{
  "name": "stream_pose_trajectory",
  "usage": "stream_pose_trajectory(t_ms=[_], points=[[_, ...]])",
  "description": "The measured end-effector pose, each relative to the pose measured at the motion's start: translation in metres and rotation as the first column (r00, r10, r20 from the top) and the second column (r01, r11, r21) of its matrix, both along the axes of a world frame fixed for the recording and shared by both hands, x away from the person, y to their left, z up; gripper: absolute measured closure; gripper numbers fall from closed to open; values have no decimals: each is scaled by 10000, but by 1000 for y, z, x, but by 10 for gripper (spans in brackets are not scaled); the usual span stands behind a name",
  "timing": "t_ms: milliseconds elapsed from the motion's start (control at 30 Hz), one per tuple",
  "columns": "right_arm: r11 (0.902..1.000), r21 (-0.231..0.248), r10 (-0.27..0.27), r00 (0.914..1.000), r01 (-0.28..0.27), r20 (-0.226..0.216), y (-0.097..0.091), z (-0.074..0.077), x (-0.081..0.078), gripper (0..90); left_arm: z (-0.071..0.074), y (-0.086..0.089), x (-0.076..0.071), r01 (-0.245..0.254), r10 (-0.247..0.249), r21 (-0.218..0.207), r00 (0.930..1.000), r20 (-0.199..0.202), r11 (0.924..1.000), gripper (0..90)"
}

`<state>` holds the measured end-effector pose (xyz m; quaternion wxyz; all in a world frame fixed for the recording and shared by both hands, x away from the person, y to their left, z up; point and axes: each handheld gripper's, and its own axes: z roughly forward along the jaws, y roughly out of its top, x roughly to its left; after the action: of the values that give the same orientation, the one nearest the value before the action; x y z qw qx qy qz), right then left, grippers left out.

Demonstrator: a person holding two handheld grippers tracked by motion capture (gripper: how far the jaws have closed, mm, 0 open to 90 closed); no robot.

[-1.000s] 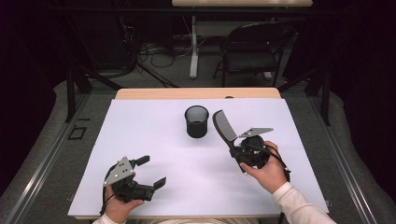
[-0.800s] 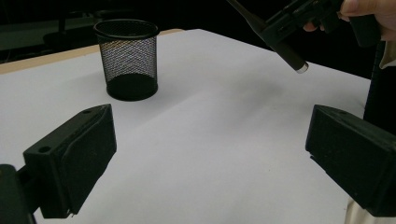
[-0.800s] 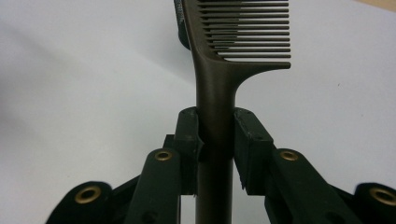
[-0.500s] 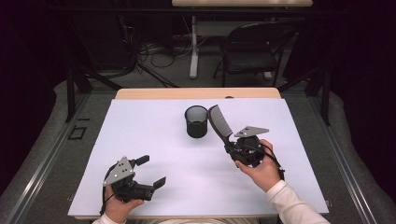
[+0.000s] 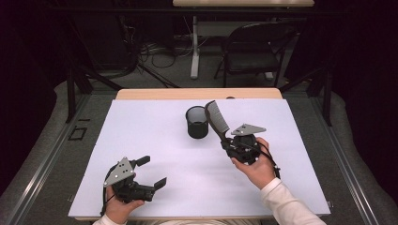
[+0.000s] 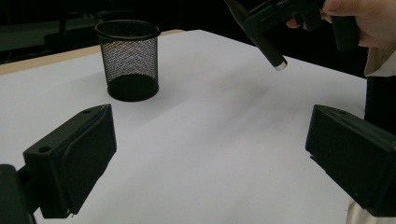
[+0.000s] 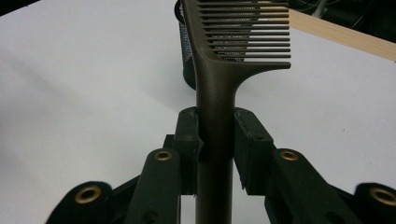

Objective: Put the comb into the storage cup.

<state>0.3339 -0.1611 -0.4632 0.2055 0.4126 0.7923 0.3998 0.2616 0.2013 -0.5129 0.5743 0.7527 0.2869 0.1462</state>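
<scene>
A dark brown plastic comb with a long round handle [image 5: 218, 119] is clamped by its handle and held off the white table [image 5: 155, 140], tilted so its toothed head rises toward the far edge and leans over a black wire-mesh cup [image 5: 196, 122]. Its teeth are straight, even and intact. The cylindrical cup stands upright and open-topped near the middle of the table's far edge, just beside the comb's head.

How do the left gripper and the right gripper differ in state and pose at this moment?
The left gripper is open with nothing between its fingers; the right gripper is shut on the comb by its handle. The left gripper sits low near the table's front edge; the right gripper is raised beside the mesh cup, tilting the comb toward it. Both are black and hand-held.
</scene>
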Motion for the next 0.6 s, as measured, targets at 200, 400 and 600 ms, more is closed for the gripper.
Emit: stream_pose_trajectory(t_ms=[200,400,600], points=[[9996,263,32,9996,-40,298,6,3,0,728,0,1,0,-66,66,5,10000,-7,10000,22],[9986,520,82,9985,-110,535,11,6,-3,728,0,1,0,-74,74,1,10000,10,10000,22],[9979,567,263,9964,-309,807,21,8,-6,728,0,0,0,-56,56,11,10000,-13,10000,22]])
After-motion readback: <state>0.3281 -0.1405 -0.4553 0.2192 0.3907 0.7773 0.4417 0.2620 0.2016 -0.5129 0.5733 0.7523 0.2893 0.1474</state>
